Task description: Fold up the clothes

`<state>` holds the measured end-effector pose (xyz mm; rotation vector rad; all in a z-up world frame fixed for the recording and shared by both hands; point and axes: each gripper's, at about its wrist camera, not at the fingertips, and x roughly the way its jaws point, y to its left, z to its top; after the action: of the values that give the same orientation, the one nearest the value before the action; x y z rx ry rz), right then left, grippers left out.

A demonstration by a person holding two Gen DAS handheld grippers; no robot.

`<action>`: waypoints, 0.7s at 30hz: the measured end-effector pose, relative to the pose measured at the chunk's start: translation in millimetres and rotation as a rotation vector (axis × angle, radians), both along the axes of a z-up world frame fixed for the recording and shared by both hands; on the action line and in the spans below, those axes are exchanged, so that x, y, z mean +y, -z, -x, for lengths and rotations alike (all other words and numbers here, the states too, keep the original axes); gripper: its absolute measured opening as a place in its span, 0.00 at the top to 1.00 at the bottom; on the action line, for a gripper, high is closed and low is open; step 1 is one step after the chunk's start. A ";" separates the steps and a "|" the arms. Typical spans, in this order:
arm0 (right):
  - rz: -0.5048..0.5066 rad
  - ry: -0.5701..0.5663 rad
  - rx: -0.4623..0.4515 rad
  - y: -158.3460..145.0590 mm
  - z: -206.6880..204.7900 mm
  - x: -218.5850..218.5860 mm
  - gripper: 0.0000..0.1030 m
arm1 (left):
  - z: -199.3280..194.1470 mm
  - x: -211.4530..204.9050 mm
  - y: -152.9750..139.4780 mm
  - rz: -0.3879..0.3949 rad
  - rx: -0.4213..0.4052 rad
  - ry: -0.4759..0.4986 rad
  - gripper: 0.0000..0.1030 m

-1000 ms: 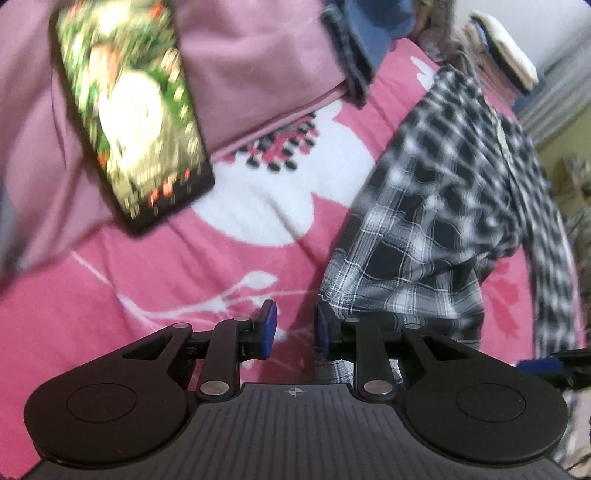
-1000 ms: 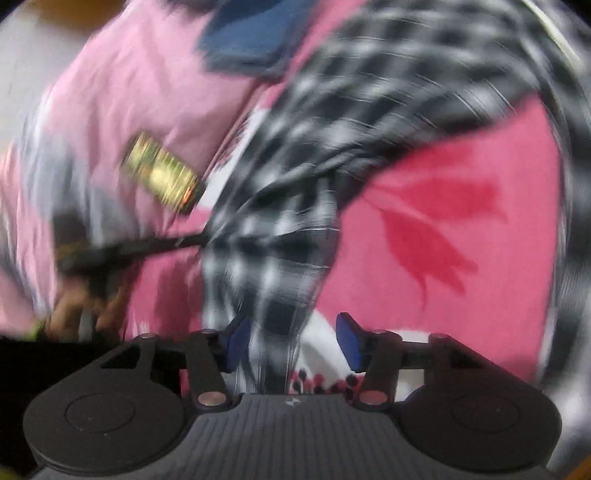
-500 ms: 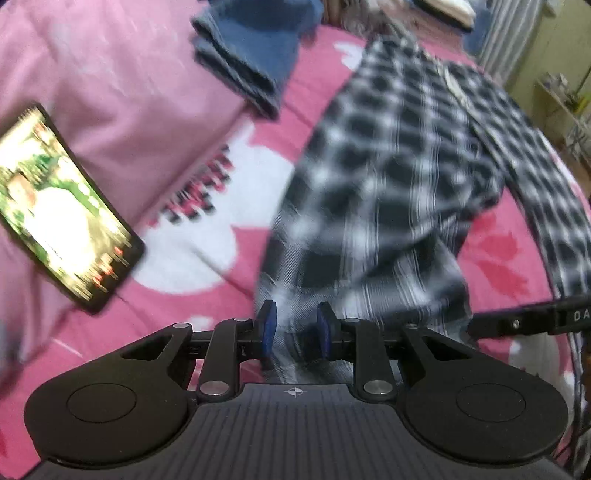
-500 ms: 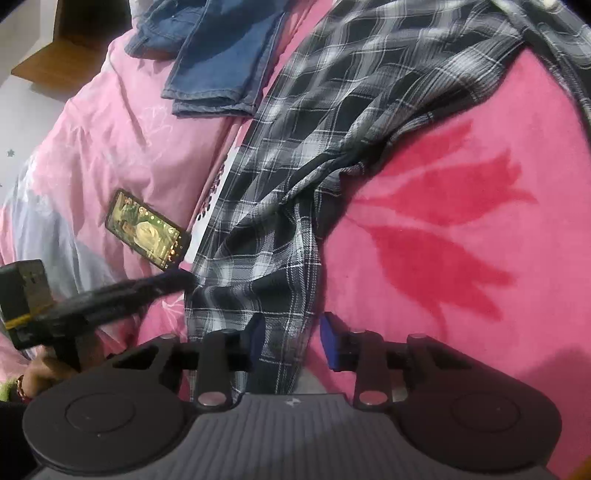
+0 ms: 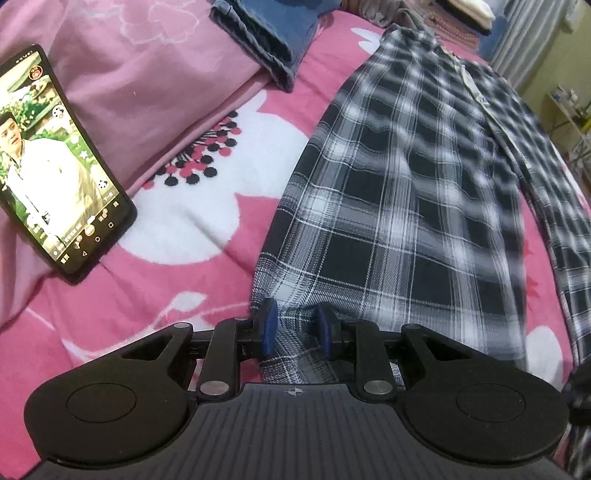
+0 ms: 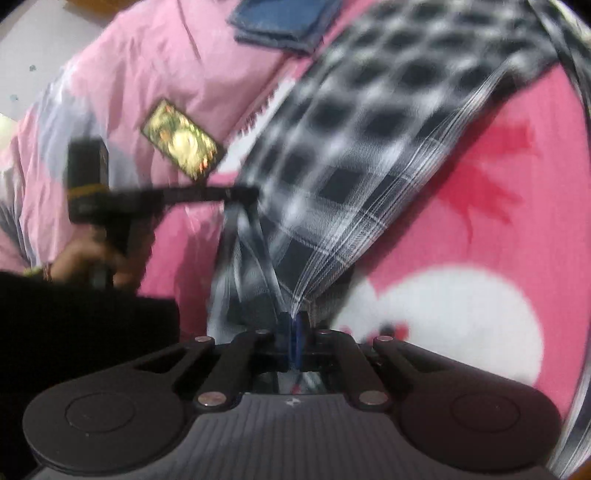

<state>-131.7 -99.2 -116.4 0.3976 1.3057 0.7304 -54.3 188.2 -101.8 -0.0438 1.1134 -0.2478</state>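
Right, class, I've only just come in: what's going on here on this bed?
A person is folding a black-and-white plaid shirt spread on a pink floral blanket, using two handheld grippers. The right gripper is shut on the shirt's hem and pulling it taut. The left gripper straddles the hem at another spot, jaws open. A phone with its screen lit and folded jeans lie beside the shirt.

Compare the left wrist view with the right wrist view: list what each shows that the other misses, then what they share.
Left wrist only: the left gripper open astride the shirt's hem, and shelves at far right. Right wrist only: the right gripper shut on the plaid shirt, and a hand holding the other gripper. Both: shirt, phone, jeans, pink blanket.
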 end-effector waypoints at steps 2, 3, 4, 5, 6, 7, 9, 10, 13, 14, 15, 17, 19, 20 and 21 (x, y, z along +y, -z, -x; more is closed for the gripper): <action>0.023 -0.028 0.026 4.0 6.4 1.0 0.96 | -0.8 0.3 1.0 0.000 0.002 0.003 0.77; 0.034 -0.042 0.039 6.1 9.6 1.5 0.96 | -0.8 0.6 1.6 0.002 0.003 0.003 0.77; 0.039 -0.053 0.054 7.5 11.1 0.0 0.96 | -0.6 1.1 1.9 0.004 0.003 0.003 0.77; 0.036 -0.053 0.061 7.1 10.4 -3.5 0.96 | -0.5 1.3 2.2 0.004 0.003 0.004 0.77; 0.028 -0.040 0.049 3.7 7.4 -8.7 0.96 | -0.3 1.5 2.5 0.005 0.003 0.005 0.77; 0.013 -0.005 0.026 -1.6 1.0 -17.7 0.95 | -0.3 1.5 2.7 0.004 0.003 0.006 0.77; -0.023 0.115 -0.005 -10.0 -20.1 -42.3 0.93 | 0.3 1.4 2.8 0.004 0.003 0.005 0.77; -0.029 0.183 -0.020 -11.8 -31.2 -54.2 0.89 | -0.1 1.7 2.9 0.004 0.003 0.004 0.77; -0.022 0.352 -0.054 -9.0 -60.0 -80.3 0.75 | -1.5 2.5 3.4 0.006 0.002 0.002 0.77; -0.028 0.387 -0.044 -4.2 -67.4 -83.9 0.74 | -1.1 2.8 3.2 0.007 0.003 0.000 0.77; -0.035 0.421 -0.033 0.6 -74.8 -87.5 0.74 | -0.9 3.1 3.1 0.009 0.003 -0.002 0.77; -0.066 0.451 -0.004 11.8 -81.5 -86.3 0.74 | -0.6 3.8 3.4 0.011 0.003 -0.005 0.77; -0.103 0.469 0.027 23.5 -85.7 -82.5 0.74 | -0.3 4.2 3.7 0.013 0.004 -0.008 0.77; -0.114 0.471 0.033 27.1 -86.1 -80.6 0.75 | 0.0 4.2 3.8 0.013 0.004 -0.008 0.77; -0.118 0.467 0.029 28.8 -85.0 -78.8 0.83 | 0.3 4.2 3.9 0.013 0.004 -0.009 0.77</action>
<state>-46.7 -178.1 -145.2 0.7799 1.1397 0.4077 -54.6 192.4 -105.6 -0.0608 1.1159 -0.2474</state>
